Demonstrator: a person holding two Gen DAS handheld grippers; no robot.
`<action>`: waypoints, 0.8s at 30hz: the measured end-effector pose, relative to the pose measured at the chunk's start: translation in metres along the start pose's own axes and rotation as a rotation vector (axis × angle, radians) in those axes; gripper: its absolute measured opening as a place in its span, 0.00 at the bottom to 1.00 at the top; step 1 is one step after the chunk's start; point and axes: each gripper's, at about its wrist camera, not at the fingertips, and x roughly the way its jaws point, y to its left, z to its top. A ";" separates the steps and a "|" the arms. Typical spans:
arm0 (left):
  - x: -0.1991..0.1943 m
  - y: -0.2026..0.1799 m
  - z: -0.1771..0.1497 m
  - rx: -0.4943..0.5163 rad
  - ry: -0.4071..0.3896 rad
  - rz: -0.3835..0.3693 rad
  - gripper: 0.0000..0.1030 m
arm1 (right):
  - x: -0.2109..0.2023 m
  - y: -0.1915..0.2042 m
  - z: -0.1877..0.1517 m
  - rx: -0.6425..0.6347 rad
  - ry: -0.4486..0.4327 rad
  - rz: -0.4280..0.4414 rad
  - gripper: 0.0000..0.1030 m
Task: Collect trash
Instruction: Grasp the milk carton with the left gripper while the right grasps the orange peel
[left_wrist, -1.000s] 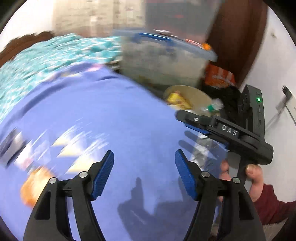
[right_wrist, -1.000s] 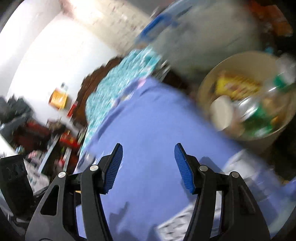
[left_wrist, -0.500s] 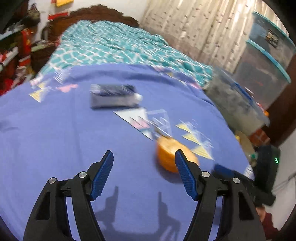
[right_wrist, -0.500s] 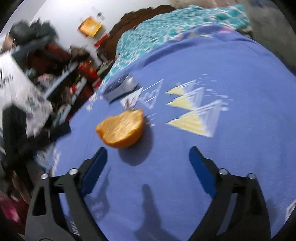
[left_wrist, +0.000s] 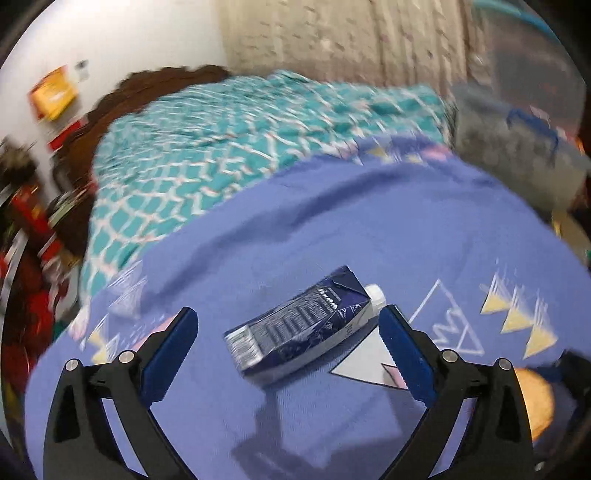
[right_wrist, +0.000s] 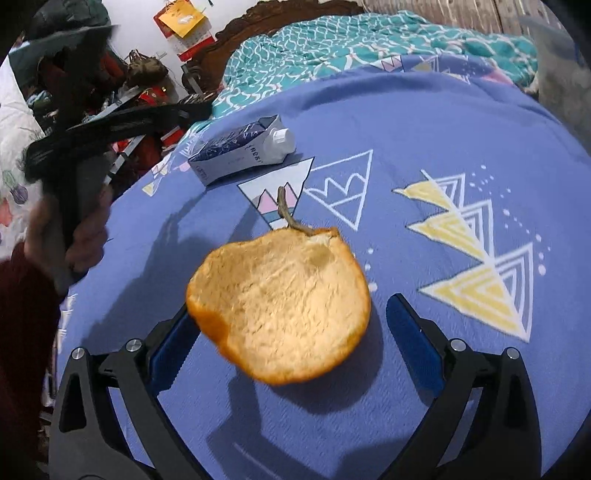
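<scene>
A dark blue drink carton (left_wrist: 303, 325) with a white cap lies on its side on the blue bedspread (left_wrist: 369, 221). My left gripper (left_wrist: 286, 321) hovers just short of it, jaws opening wide, the carton framed between them and untouched. A curled orange peel (right_wrist: 280, 306) with a stem rests on the spread between the jaws of my right gripper (right_wrist: 291, 314), which are also opening. The right pad stands apart from the peel, and the left pad is partly hidden behind its edge. The carton (right_wrist: 240, 151) lies beyond the peel. A hand (right_wrist: 74, 236) holds the left gripper (right_wrist: 110, 125) at the left.
A teal patterned quilt (left_wrist: 240, 140) covers the far half of the bed, under a dark wooden headboard (right_wrist: 280, 14). Clear plastic storage boxes (left_wrist: 517, 147) stand off the right side. Cluttered shelves (right_wrist: 110, 81) line the left wall. A curtain (left_wrist: 351, 37) hangs behind.
Both views swung away from the bin and storage boxes onto the bed. Both grippers' jaws widened. The carton now sits between the left jaws and the peel between the right ones.
</scene>
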 end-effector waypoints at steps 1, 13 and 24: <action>0.007 -0.001 -0.001 0.019 0.012 -0.012 0.92 | 0.001 0.001 0.000 -0.006 -0.006 -0.006 0.95; 0.058 -0.011 -0.021 0.145 0.055 0.038 0.74 | 0.001 -0.005 0.002 0.031 -0.031 0.031 0.96; 0.018 -0.039 -0.020 0.149 0.119 0.022 0.10 | -0.019 -0.003 -0.008 0.016 -0.102 0.059 0.41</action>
